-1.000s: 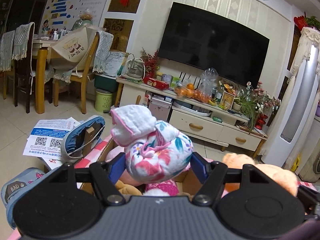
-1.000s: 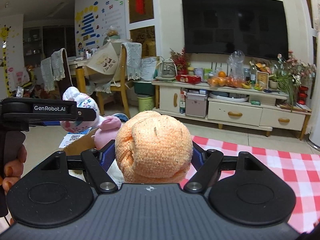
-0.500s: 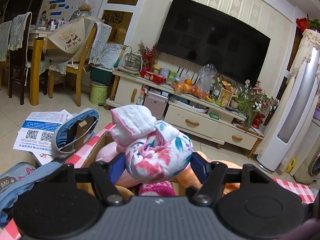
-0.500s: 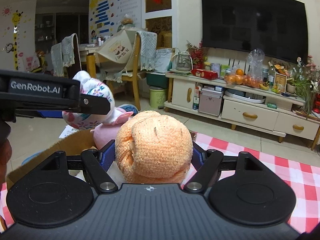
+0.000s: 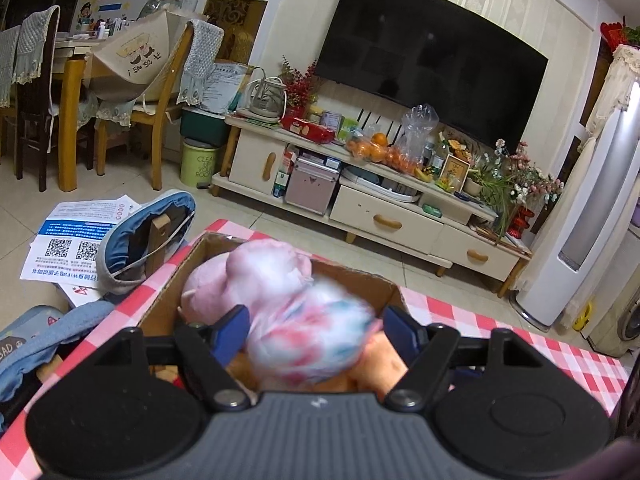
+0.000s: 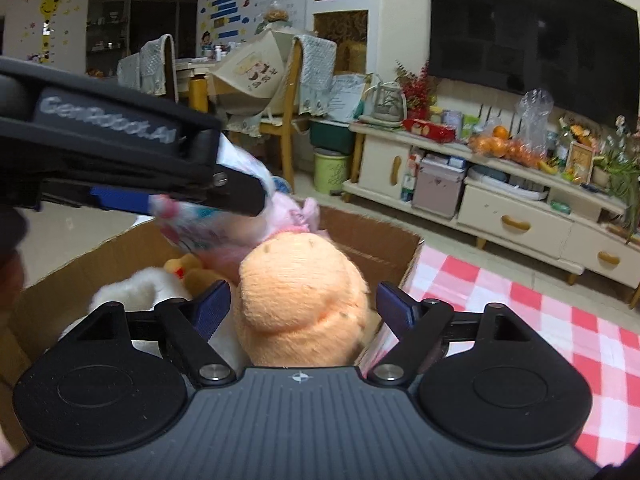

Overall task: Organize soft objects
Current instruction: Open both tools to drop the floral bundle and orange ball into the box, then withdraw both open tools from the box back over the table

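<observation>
Two soft toys over the cardboard box point(image 5: 362, 280)

The left gripper point(image 5: 316, 330) has its fingers spread, so the blurred floral pouch point(image 5: 308, 336) seems released above the box; the right gripper point(image 6: 304, 306) fingers also stand apart from the orange plush point(image 6: 298, 300), probably for dropping it inside.
</observation>
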A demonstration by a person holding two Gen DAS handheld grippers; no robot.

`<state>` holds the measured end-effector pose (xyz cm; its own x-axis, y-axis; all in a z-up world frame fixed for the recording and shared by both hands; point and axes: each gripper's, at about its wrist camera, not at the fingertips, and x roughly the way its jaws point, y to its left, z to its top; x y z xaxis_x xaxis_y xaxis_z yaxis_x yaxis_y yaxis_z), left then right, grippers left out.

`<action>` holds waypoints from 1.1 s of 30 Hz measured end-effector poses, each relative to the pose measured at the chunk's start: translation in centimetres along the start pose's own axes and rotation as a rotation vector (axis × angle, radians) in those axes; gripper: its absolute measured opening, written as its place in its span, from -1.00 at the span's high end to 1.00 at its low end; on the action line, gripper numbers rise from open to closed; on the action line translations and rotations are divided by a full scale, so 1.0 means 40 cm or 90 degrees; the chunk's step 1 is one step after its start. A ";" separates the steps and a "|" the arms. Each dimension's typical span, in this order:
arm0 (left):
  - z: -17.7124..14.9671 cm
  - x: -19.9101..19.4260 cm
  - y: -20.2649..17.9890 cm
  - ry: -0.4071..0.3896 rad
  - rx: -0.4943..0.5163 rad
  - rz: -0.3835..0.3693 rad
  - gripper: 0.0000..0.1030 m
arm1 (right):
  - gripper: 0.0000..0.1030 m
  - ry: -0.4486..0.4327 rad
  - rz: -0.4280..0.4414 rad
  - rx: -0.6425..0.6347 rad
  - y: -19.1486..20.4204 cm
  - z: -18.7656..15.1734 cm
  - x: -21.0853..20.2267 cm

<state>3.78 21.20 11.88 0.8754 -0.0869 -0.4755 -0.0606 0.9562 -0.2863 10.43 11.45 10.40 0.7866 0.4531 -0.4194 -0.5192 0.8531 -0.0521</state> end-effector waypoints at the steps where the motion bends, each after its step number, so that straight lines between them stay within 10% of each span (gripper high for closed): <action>1: -0.001 0.000 0.000 0.000 0.000 0.001 -0.57 | -0.94 0.000 0.004 -0.001 0.004 -0.002 -0.010; 12: 0.007 -0.066 -0.018 -0.038 0.012 -0.008 -0.98 | -0.96 -0.036 -0.005 0.069 -0.010 -0.038 -0.211; 33: -0.112 -0.182 -0.104 -0.063 0.120 0.038 -0.98 | -1.00 -0.017 -0.162 0.259 -0.105 -0.132 -0.412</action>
<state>-4.50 16.59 12.80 0.9163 -0.0101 -0.4003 -0.0309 0.9949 -0.0958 -2.11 -0.99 12.74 0.8832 0.2185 -0.4150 -0.1402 0.9674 0.2109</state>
